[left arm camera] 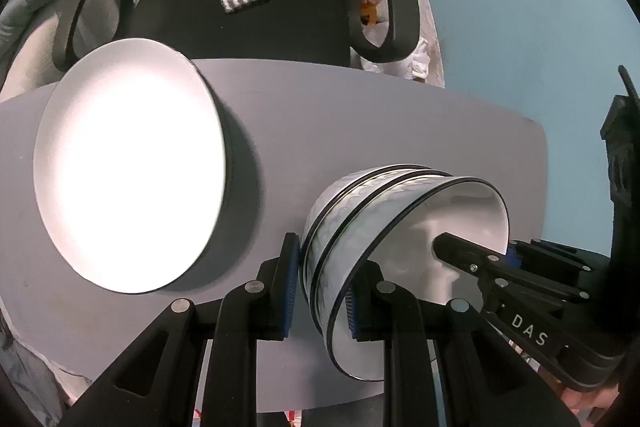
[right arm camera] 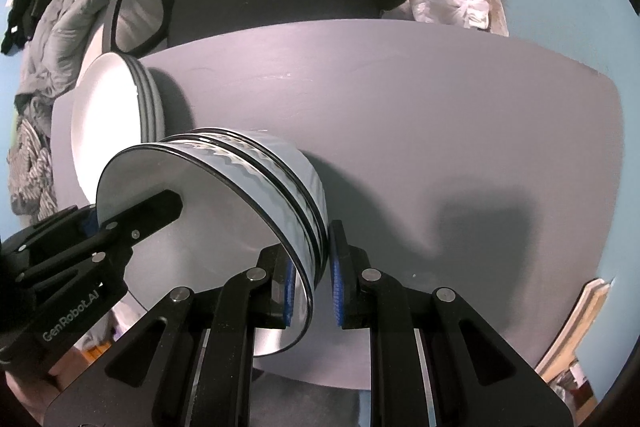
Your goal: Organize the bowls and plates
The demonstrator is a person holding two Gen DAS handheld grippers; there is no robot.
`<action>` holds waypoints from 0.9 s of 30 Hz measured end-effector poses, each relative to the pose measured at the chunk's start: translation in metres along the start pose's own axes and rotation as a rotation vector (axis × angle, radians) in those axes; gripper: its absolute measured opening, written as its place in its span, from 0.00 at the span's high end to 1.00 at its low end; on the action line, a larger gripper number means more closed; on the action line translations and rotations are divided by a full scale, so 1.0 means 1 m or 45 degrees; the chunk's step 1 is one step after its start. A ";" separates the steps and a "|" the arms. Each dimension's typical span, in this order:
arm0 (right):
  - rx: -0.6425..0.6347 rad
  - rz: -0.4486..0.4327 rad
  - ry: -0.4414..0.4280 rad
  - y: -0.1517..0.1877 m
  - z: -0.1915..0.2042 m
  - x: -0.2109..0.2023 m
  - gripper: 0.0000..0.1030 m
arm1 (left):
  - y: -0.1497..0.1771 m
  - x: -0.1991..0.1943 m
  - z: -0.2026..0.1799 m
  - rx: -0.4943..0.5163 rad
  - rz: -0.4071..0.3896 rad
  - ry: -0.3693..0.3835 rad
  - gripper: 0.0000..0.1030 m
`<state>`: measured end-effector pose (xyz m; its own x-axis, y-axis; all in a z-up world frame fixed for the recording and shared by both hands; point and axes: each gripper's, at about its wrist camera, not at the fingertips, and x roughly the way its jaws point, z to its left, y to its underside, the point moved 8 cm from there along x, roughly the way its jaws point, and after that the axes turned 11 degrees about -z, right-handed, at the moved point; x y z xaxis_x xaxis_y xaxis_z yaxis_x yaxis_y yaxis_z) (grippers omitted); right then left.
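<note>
Bowl stack point(left arm camera: 384, 227) between both tongs' pads

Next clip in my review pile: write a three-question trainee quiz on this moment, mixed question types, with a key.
1. True or false: the stacked bowls are gripped by one gripper only.
2. Multiple choice: the plate stack lies A) on the table, clear of both grippers; B) inside the bowls; C) on the chair.
3. Fill in: each gripper has one finger inside the top bowl and the other ____ the stack's wall.

Key
1. False: the left gripper and the right gripper each straddle the rim on opposite sides.
2. A
3. outside
</note>
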<state>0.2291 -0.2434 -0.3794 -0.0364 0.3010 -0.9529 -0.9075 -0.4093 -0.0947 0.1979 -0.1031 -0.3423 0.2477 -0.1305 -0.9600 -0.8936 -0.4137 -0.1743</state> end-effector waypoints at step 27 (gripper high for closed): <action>-0.248 -0.050 -0.037 -0.051 0.135 -0.007 0.85 | -0.031 -0.081 0.111 -0.195 -0.163 -0.076 0.81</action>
<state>0.2189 -0.1087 -0.3286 -0.0173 0.3432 -0.9391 -0.8105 -0.5547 -0.1879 0.1642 0.0206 -0.2839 0.3289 -0.0159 -0.9442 -0.7876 -0.5562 -0.2650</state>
